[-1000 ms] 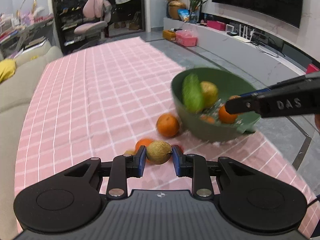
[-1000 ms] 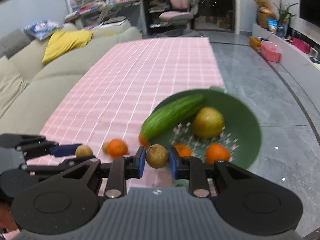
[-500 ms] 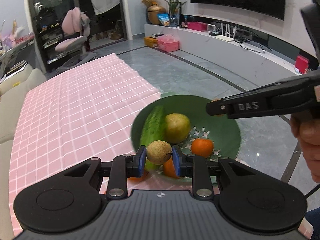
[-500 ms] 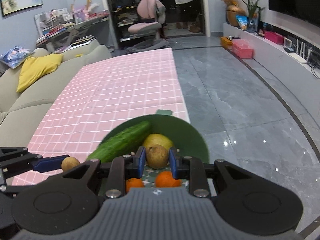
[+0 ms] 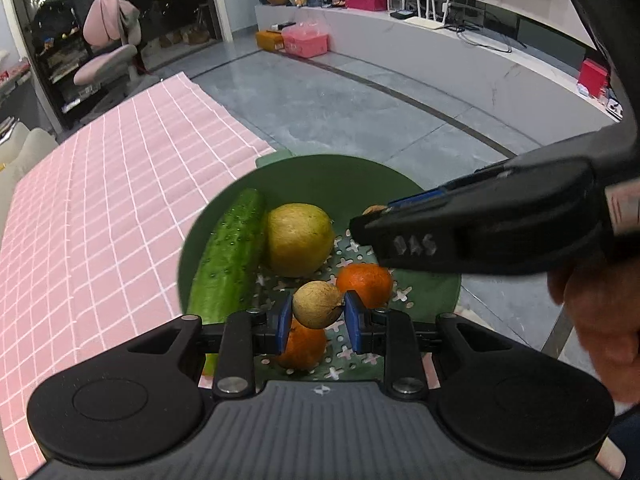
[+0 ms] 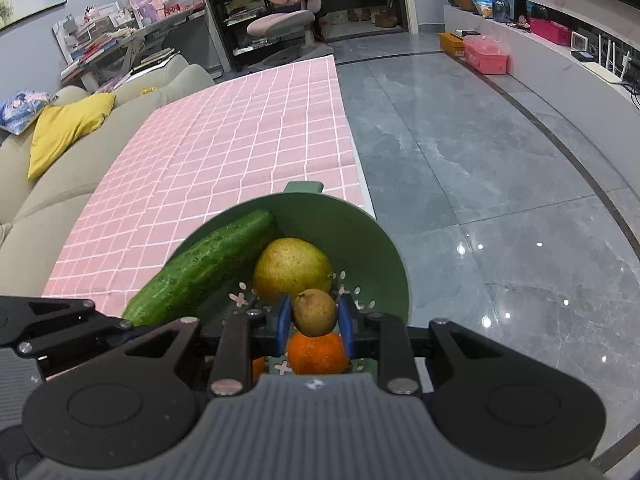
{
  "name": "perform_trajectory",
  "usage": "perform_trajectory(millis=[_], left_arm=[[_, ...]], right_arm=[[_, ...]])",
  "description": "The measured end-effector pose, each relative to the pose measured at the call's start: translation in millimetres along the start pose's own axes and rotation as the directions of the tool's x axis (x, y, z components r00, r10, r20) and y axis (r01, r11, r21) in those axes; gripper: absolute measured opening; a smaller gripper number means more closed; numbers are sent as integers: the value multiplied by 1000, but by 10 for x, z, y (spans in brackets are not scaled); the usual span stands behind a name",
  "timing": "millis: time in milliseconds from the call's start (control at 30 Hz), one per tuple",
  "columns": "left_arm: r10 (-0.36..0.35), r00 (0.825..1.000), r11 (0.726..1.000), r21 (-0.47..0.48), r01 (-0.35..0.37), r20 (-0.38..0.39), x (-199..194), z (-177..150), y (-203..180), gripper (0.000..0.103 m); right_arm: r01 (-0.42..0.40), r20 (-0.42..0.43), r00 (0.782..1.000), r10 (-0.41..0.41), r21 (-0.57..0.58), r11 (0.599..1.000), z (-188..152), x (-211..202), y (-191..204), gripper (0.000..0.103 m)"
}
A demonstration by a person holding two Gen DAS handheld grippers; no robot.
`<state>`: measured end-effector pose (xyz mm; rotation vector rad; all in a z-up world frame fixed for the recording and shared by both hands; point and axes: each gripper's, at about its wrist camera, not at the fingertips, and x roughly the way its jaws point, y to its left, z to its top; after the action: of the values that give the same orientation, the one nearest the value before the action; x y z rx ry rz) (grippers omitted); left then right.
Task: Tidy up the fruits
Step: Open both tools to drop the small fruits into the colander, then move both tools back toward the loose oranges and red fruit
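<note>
A green strainer bowl (image 5: 320, 178) sits at the right edge of the pink checked tablecloth (image 5: 100, 208). It holds a cucumber (image 5: 230, 256), a yellow pear (image 5: 298, 238) and oranges (image 5: 364, 284). My left gripper (image 5: 318, 312) is shut on a small brown fruit (image 5: 318, 304), held over the bowl. My right gripper (image 6: 314, 318) is shut on another small brown fruit (image 6: 314, 312), also over the bowl (image 6: 360, 232), above an orange (image 6: 316, 354). The right gripper's side (image 5: 480, 232) crosses the left wrist view.
A beige sofa (image 6: 60, 184) with a yellow cushion (image 6: 66, 128) runs along the table's left side. Grey tiled floor (image 6: 480, 160) lies to the right of the table. A pink chair (image 6: 280, 20) stands beyond the far end.
Both grippers have moved from beside the bowl to over it, each still holding its small brown fruit. The loose oranges on the cloth have left the view.
</note>
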<state>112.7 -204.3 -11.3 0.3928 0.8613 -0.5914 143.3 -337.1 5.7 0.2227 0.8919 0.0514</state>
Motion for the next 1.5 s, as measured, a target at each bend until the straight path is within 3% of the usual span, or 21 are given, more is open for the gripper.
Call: perform_trajectory(millis=[167, 533, 567, 667, 733, 800, 1033, 1500], left_arm=[[10, 999, 1000, 16, -10, -48, 151, 13, -57, 31], [9, 997, 1000, -1, -9, -74, 184, -5, -100, 33], [14, 997, 1000, -1, -14, -80, 175, -3, -104, 34], [24, 995, 1000, 12, -23, -94, 111, 15, -126, 55], [47, 997, 999, 23, -46, -60, -8, 6, -140, 67], [32, 999, 999, -4, -32, -25, -140, -17, -102, 72], [2, 999, 994, -110, 3, 43, -482, -134, 110, 72], [80, 995, 980, -189, -68, 55, -892, -526, 654, 72]], right_arm=[[9, -41, 999, -9, -18, 1000, -20, 137, -16, 21], [24, -66, 998, -26, -22, 999, -35, 147, -64, 22], [25, -68, 997, -26, -19, 1000, -36, 151, -73, 22], [36, -65, 997, -37, -8, 999, -42, 129, -102, 24], [36, -56, 998, -35, 1, 999, -36, 94, -114, 26], [41, -37, 998, -41, 1, 999, -25, 42, -110, 30], [44, 22, 999, -43, -14, 999, -4, -174, -40, 30], [-8, 63, 998, 16, -127, 992, -185, -363, 419, 30]])
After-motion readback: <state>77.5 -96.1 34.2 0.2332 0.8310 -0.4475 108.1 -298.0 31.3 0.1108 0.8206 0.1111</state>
